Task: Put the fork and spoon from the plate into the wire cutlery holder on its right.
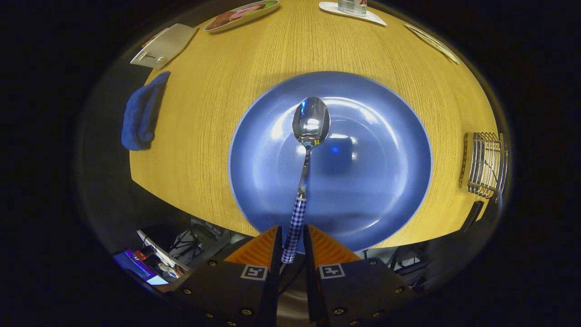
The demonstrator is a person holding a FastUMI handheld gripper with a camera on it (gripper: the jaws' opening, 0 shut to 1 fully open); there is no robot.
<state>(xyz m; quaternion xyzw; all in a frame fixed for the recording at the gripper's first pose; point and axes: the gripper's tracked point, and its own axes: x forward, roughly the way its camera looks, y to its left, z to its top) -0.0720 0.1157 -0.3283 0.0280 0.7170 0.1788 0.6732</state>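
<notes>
The gripper (292,238) points forward and down, its fingers (261,250) closed to a narrow gap.

Between the fingers: checked handle of a steel spoon (310,154), both sides of the gripper (292,236) closed against it.
Under the spoon: round blue plate (376,181), otherwise bare.
Plate to holder: strip of bare wooden tabletop (254,81), nothing standing on it.
Holder: wire cutlery holder (484,164) near the table edge, right of the plate.
Left side: crumpled blue cloth (141,113), well apart.
</notes>
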